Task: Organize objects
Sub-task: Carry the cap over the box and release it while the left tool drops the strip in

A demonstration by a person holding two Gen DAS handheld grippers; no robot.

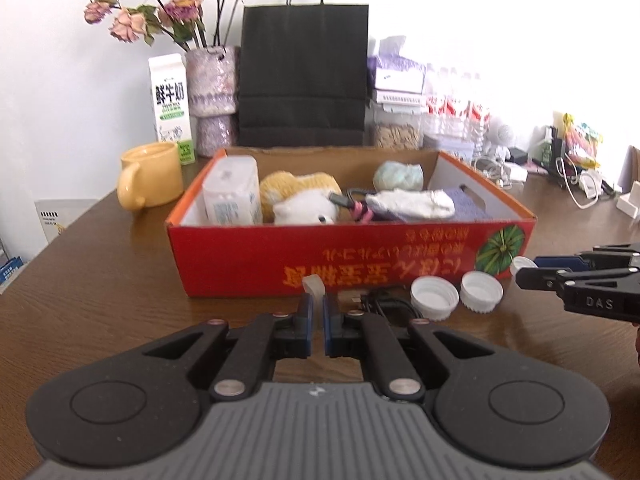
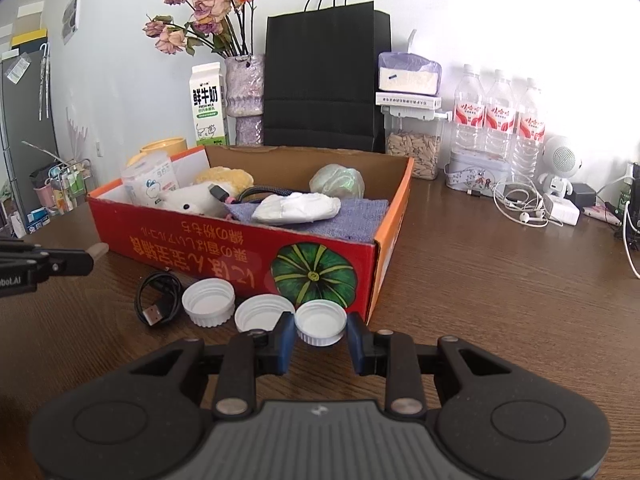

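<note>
A red cardboard box [image 1: 360,256] sits mid-table and holds a tissue pack, plush toys, a white sock and a purple cloth. My left gripper [image 1: 318,300] is shut on a small pale translucent block [image 1: 313,285] just in front of the box. From the right wrist view that block [image 2: 98,249] pokes out of the left gripper's tip. My right gripper [image 2: 320,332] is shut on a white bottle cap [image 2: 320,320] by the box's front corner. Two more white caps [image 2: 208,296] [image 2: 260,312] and a coiled black USB cable [image 2: 158,298] lie on the table between the grippers.
Left of the box stand a yellow mug [image 1: 150,178] and a milk carton [image 1: 171,104]. Behind it are a vase of dried flowers and a black paper bag [image 1: 304,76]. Water bottles [image 2: 496,116], a seed jar, a tin and white earphones [image 2: 520,204] fill the back right.
</note>
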